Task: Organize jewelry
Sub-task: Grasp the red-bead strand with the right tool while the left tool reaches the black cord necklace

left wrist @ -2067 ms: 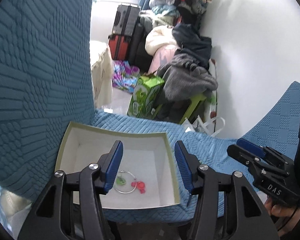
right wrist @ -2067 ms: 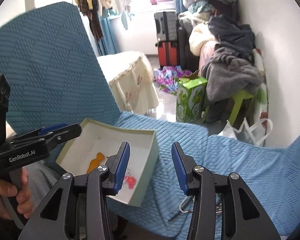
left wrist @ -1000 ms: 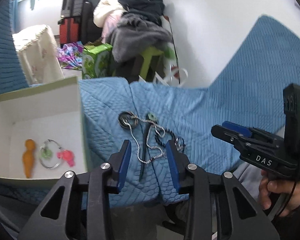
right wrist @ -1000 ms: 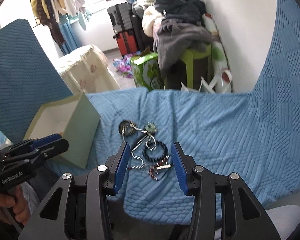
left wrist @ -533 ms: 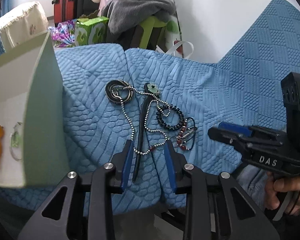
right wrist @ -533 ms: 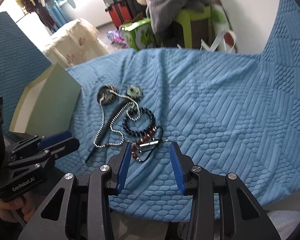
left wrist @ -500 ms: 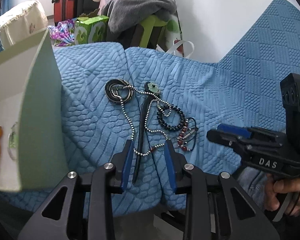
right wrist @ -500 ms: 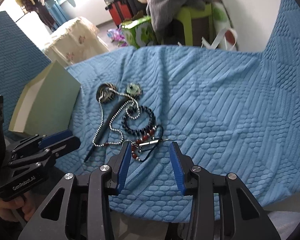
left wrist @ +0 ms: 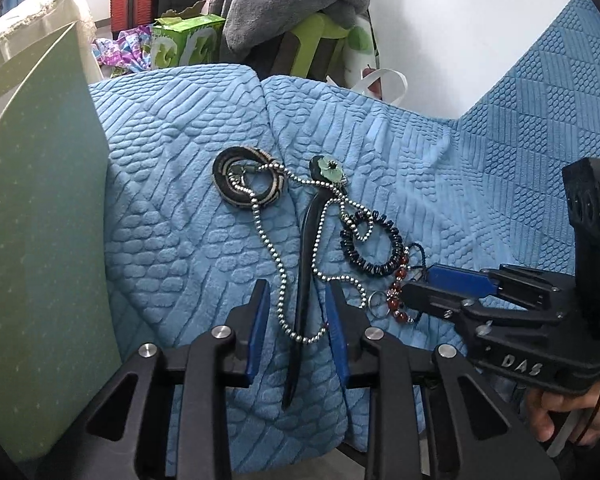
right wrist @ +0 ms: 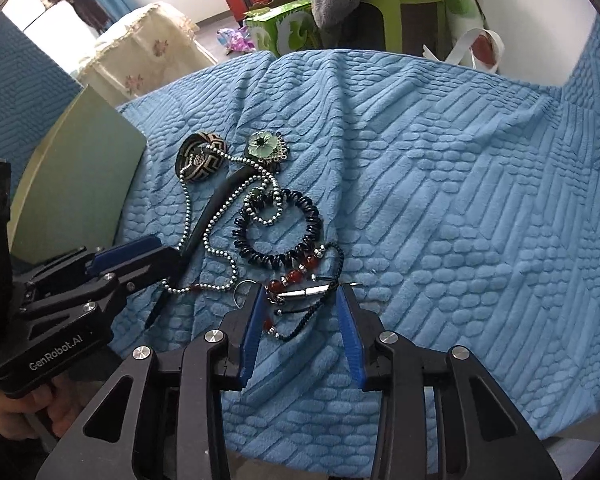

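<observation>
A tangle of jewelry lies on the blue blanket. It holds a black patterned bangle, a dark hair stick with a green flower, a silver bead chain, a black bead bracelet and a red bead bracelet with a dark cord. My left gripper is open, its jaws either side of the hair stick and chain. My right gripper is open, its jaws either side of the red bead bracelet. The pale green box stands at the left.
Beyond the blanket's far edge are a green carton, a green stool under grey clothes, suitcases and a white wall. A cream cloth-covered table stands behind the box.
Both grippers have moved closer to the jewelry pile and lower. The box now shows only its outer side, and its contents are out of sight.
</observation>
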Demonstrator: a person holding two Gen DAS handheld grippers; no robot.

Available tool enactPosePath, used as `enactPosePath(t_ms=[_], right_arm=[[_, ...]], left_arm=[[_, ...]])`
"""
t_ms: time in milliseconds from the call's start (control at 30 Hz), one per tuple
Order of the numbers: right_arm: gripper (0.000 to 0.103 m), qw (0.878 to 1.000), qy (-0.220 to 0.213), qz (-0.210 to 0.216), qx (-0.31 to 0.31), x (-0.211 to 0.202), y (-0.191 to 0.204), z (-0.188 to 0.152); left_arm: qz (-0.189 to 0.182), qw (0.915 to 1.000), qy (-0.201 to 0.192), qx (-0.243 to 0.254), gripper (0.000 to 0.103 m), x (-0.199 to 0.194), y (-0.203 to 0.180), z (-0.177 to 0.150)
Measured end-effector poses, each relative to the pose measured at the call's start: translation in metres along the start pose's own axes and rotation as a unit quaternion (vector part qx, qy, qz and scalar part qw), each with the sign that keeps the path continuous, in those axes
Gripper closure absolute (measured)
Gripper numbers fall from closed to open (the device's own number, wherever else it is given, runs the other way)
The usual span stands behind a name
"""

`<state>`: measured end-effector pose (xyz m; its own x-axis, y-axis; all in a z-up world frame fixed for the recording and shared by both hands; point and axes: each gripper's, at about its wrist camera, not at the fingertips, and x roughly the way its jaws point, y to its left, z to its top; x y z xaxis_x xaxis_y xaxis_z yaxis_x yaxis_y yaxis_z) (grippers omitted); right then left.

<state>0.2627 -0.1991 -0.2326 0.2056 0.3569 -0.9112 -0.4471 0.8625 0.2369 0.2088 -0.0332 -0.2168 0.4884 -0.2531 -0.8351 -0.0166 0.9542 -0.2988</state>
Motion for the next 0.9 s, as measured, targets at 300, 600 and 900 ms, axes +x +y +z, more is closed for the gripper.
enactPosePath(t_ms=[300, 600, 900], right_arm=[[0.071, 0.999, 0.001, -0.028, -0.022, 0.003, 0.002, -0.004], [0.082, 1.0, 0.012, -0.02, -0.017, 0.0, 0.01, -0.013], [0.097, 0.998, 0.005, -0.046, 0.035, -0.007, -0.013, -0.012]], left_arm=[[-0.009, 1.0, -0.001, -0.001, 0.074, 0.003, -0.002, 0.004], [-0.018, 0.9997, -0.016, 0.007, 0.074, -0.005, -0.009, 0.006], [-0.028, 0.9994, -0.017, 0.011, 0.074, -0.01, -0.012, 0.002]])
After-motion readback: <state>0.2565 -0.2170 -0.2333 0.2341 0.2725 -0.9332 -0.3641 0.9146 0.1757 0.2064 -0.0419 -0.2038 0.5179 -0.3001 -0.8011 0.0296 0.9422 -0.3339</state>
